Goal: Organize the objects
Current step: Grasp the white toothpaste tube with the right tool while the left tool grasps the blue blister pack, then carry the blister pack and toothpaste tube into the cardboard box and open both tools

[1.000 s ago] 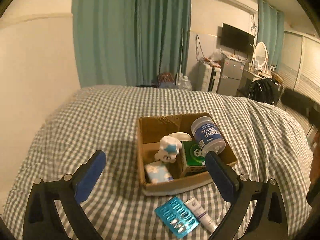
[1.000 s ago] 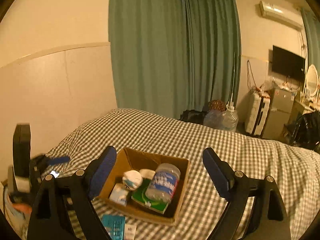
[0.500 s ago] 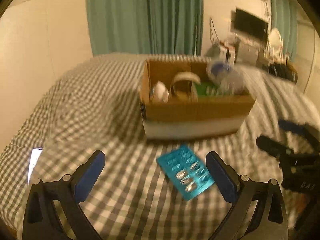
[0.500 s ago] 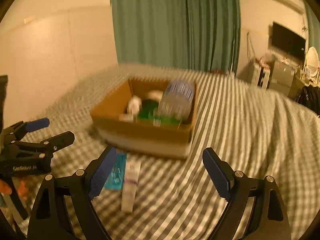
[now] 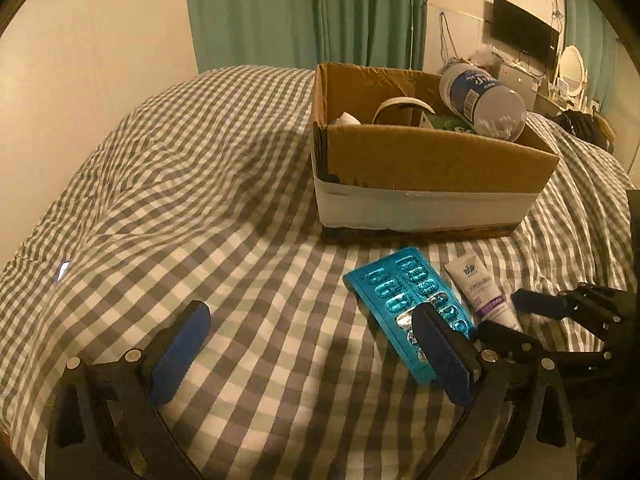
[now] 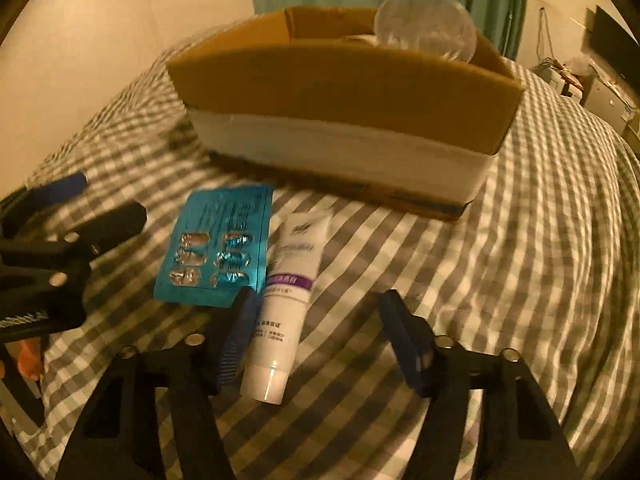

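Note:
A cardboard box (image 5: 432, 168) (image 6: 340, 92) sits on the checked bedspread and holds a clear bottle (image 5: 482, 100) (image 6: 426, 30), a white tape roll (image 5: 400, 106) and other items. A blue blister pack (image 5: 404, 300) (image 6: 220, 240) and a white tube (image 5: 480, 292) (image 6: 286, 292) lie side by side in front of the box. My left gripper (image 5: 312, 354) is open and low over the bed, its right finger over the pack's near end. My right gripper (image 6: 320, 344) is open and empty, with the tube's cap end just inside its left finger.
The checked bedspread (image 5: 180, 184) stretches left and right of the box. A cream wall and teal curtains (image 5: 312, 12) stand behind. A small lit spot (image 5: 62, 271) lies on the bed at the left. Furniture and a TV (image 5: 524, 32) stand far right.
Both grippers have dropped low and close to the bed in front of the box. The right gripper has narrowed and come up to the tube.

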Demonstrator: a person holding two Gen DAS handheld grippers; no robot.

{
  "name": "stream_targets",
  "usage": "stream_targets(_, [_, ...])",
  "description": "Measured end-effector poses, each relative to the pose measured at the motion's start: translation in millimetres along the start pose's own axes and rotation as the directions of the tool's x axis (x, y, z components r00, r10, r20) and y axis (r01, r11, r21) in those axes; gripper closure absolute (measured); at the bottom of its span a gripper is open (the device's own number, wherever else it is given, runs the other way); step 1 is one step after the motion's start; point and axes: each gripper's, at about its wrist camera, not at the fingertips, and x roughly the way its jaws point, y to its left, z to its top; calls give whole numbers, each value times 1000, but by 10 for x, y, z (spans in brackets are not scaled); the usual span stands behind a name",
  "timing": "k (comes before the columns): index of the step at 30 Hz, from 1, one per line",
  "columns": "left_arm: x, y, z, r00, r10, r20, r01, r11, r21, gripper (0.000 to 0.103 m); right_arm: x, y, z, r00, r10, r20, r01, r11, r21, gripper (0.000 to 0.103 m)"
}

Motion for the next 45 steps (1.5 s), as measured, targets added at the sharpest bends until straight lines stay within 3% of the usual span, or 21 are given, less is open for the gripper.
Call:
stream_targets(4, [-10, -46, -1, 1000, -11, -5, 11, 1000, 8, 0, 9, 1, -16, 1000, -12, -23, 12, 999, -33, 81])
stream_targets(8, [-27, -146, 27, 1000, 9, 1, -9, 999, 36, 0, -128, -55, -26, 999, -46, 3, 47, 998, -38, 81])
stream_targets(12, [26, -329, 102, 1000, -14, -9, 15, 997, 69, 0, -357, -133, 32, 991, -115, 74, 118, 992, -38, 81])
stream_targets(21, [505, -534, 149, 982, -141, -126, 141, 990, -12, 0, -527, -292, 69, 988, -115, 107, 115, 993, 8, 81])
stream_targets(27, [675, -556, 81, 982, -121, -143, 123, 992, 4, 1, -510, -274, 69, 987, -117, 109, 118, 993, 5, 81])
stream_targets(31, [633, -553, 55, 981, -142, -129, 145, 989, 17, 30, -486, -261, 69, 987, -120, 103, 121, 993, 0, 81])
stream_targets(33, [588, -514, 38, 982, -148, -121, 150, 989, 14, 40, -484, -254, 71, 987, -120, 104, 121, 993, -1, 81])
stream_targets(34, [567, -490, 30, 983, -142, -118, 144, 989, 10, 63, -487, -252, 68, 987, -120, 105, 121, 993, -1, 81])
stream_targets(35, [547, -466, 28, 984, -137, -116, 138, 990, 6, 73, -493, -258, 64, 987, -119, 107, 120, 993, -1, 81])
stream_targets(40, [464, -344, 5, 976, -178, -125, 176, 984, -29, 89, -512, -236, 61, 987, -114, 113, 116, 993, -6, 81])
stream_targets(45, [249, -275, -5, 975, -200, -98, 197, 980, -37, 92, -556, -229, 56, 986, -114, 120, 115, 993, -6, 81])
